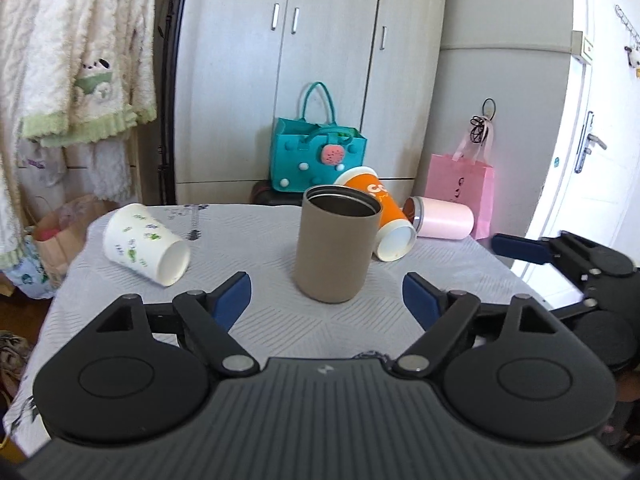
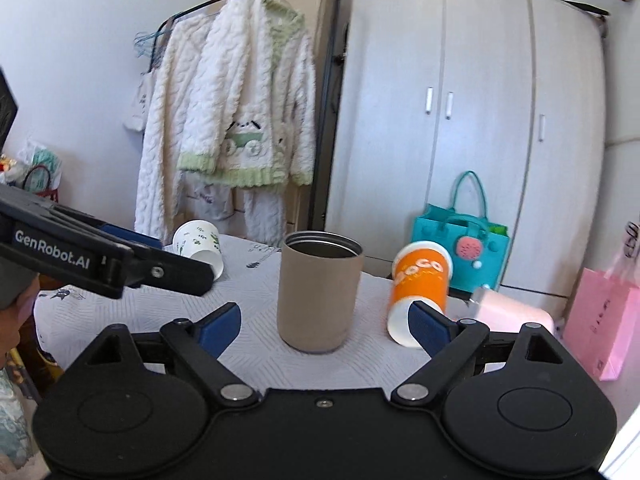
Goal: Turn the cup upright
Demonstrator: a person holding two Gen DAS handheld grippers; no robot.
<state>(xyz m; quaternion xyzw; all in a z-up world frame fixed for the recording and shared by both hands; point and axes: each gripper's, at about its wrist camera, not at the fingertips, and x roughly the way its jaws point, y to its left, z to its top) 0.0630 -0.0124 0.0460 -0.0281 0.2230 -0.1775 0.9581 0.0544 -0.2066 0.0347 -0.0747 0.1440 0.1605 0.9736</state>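
Both wrist cameras are looking forward over their own fingers, low above the table (image 1: pixel 120 332), facing the far wardrobe (image 2: pixel 480 120). The left view is sitting left of the right. Both are sharing the tan cup (image 1: pixel 334 244), close and centred, and the teal bag (image 2: pixel 460 252).

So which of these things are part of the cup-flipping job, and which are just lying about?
Part of the job:
tan cup, already upright
white printed paper cup, on its side
orange paper cup, on its side
pink cup, on its side
left tongs, open
right tongs, open

Just lying about:
teal bag
pink bag
white robe
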